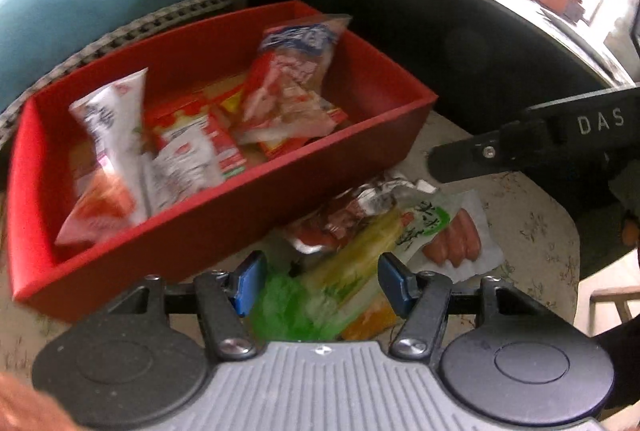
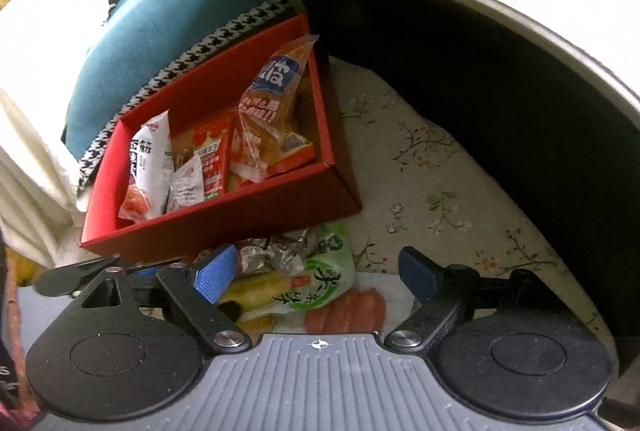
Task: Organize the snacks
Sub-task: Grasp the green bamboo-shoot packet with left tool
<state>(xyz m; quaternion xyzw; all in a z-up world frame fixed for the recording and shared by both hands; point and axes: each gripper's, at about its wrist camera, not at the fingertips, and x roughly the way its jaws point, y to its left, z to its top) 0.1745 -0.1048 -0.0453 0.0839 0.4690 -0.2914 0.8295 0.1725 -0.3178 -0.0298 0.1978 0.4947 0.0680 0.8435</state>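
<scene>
Beside the near wall of the red box, on the flowered cloth, we have a small heap of loose snack packets waiting to go in. Uppermost is the green-and-white packet, with a crumpled foil packet tucked against the box and a sausage packet on its far right.

Our left gripper hangs over the heap with its jaws about half apart and nothing between the pads; the green packet lies straight ahead of it and below. Our right gripper stands wide, also empty, with the same packet between and beneath its fingers.

What the next move turns on is the packet's long axis. From the left wrist it runs slantwise, from lower left up to the right, so it lies across neither jaw line cleanly. We judge the left hand the nearer, though blur makes this uncertain. The box sits just beyond the heap, already holding several packets, so the carry should be short.
</scene>
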